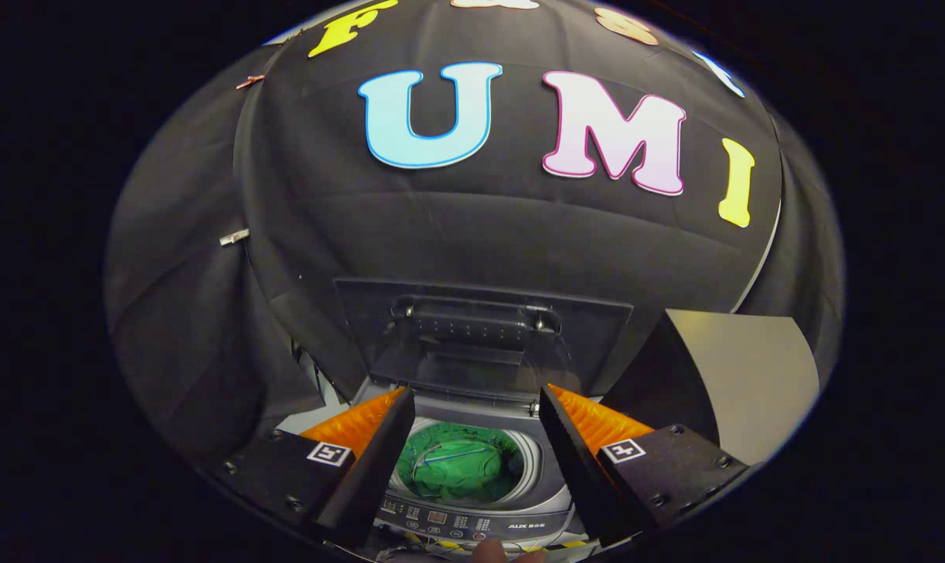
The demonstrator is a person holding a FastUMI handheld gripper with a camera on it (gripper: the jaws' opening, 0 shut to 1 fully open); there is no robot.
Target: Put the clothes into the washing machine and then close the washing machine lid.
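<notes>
Green clothes (460,469) lie bunched inside the washing machine (472,516) drum, soft and light. I hold the tongs (476,453) spread apart above it, gripping nothing. Its lid (480,336) stands upright behind, rigid; I judge its top-edge handle the best hold.

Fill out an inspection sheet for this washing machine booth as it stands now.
Surface: grey top-loading washing machine, control panel nearest the camera.
Job's things: green crumpled clothes lie inside the round drum; dark see-through hinged lid stands raised behind the opening, not yet closed.
Clutter: a tan flat board leans beyond the right finger.
Grippers: gripper open, fingers spread above the drum, holding nothing.
Cables: thin pale cord lying across the clothes; what it is I cannot tell.
Surroundings: black cloth wall behind the machine; a fingertip below the panel.
</notes>
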